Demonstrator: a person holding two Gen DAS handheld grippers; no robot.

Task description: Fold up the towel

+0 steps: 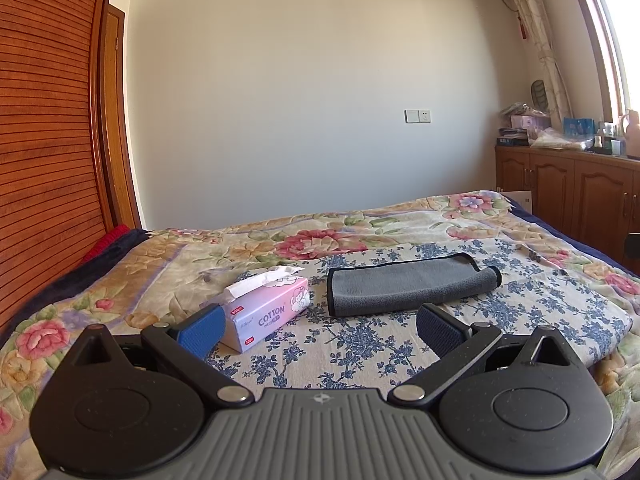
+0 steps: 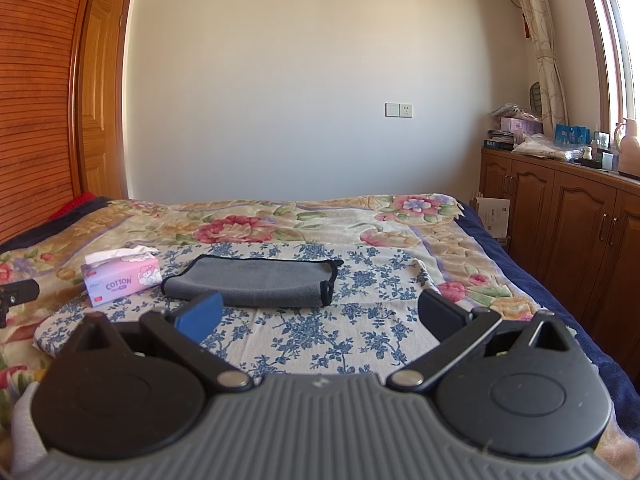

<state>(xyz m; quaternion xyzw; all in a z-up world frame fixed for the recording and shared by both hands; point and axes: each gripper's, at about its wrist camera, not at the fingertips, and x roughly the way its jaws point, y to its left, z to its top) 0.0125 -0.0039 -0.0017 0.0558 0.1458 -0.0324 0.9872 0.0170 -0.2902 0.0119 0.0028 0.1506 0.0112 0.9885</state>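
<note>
Towel (image 1: 412,288) folded, grey, on bed (image 1: 360,344) beside tissue box (image 1: 268,312); left hand-held gripper (image 1: 320,326) and right hand-held gripper (image 2: 320,316) both spread, empty.

Bed (image 1: 120,280) under floral quilt; blue-flowered cloth (image 1: 360,344) spread on top. On cloth: folded grey towel (image 1: 408,288) centre, pink tissue box (image 1: 268,312) touching towel's 9 o'clock.

Lying folded on blue-flowered cloth (image 1: 360,344): grey towel (image 1: 408,289), beside pink tissue box (image 1: 266,314); left gripper (image 1: 320,330) hovering near, jaws spread wide.
</note>
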